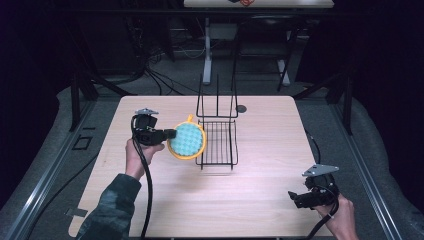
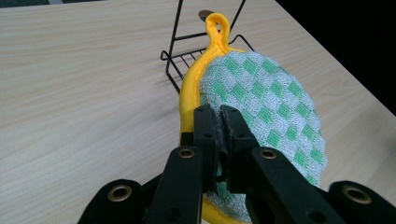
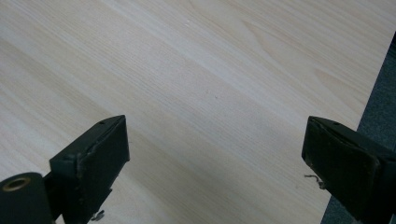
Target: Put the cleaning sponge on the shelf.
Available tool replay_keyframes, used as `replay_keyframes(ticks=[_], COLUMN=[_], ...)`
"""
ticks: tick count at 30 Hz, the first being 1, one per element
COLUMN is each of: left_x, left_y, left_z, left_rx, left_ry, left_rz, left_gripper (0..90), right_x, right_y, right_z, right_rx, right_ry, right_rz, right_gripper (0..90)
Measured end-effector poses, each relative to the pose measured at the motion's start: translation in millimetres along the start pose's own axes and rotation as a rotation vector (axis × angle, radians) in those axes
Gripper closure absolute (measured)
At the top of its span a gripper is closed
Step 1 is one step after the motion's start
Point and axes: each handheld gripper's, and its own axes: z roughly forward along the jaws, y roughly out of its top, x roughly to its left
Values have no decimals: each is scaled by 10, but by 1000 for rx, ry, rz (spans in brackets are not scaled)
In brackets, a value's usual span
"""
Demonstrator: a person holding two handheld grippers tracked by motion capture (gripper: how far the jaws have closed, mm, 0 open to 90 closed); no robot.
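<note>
Holding a round pot holder [image 1: 187, 140] in the left gripper [image 1: 172, 133] — jaws pinched tight on its edge, seen close in the left gripper view [image 2: 219, 123], yellow trim and hanging loop [image 2: 218, 23] pointing away, green-and-white checks facing right. Hanging clear of the table [image 1: 150, 200] in the high view, loop toward the far side, just left of the black wire rack [image 1: 218, 142], overlapping its near-left corner from above; touching or not — can't tell. Standing mid-table toward the far edge, the rack, w/ a flat grid base and tall upright wires at the back [image 1: 217, 97]. Sitting just beyond it by the far edge, a small dark round spot [image 1: 241, 108]. Resting low near the table's near-right corner, the right gripper [image 1: 295, 197], well apart from the rack, jaws spread wide w/ nothing between them. Looking down at bare light wood betw. the two pads [image 3: 95, 158] in the right gripper view, table edge at the far right. Coming in from the bottom, a camo sleeve [image 1: 107, 210] on the left forearm.
</note>
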Motion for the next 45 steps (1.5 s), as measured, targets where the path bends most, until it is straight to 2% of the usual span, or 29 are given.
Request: replay_keyframes(ticks=[9,17,21,36,45], left_x=[9,-96,-130,-268,-305], left_y=[15,67,94,125,103], left_z=[144,212,315,517,613], left_rx=[-7,-22,-16,-32,-43], left_ry=[-6,11,23,36,40], left_rz=[-23,-12,12,-2,-13], left_gripper=[862,863,863,863,863], right_x=[18,32,16,19,28], right_y=[5,20,32,7,10], right_z=[16,1,1,5,20], right_rx=[3,-6,-10,-4,1], right_ry=[-1,-8,-4,-6,-4], right_rz=[-6,-15,-10,-15,-21], right_gripper=[71,72,74,76,78])
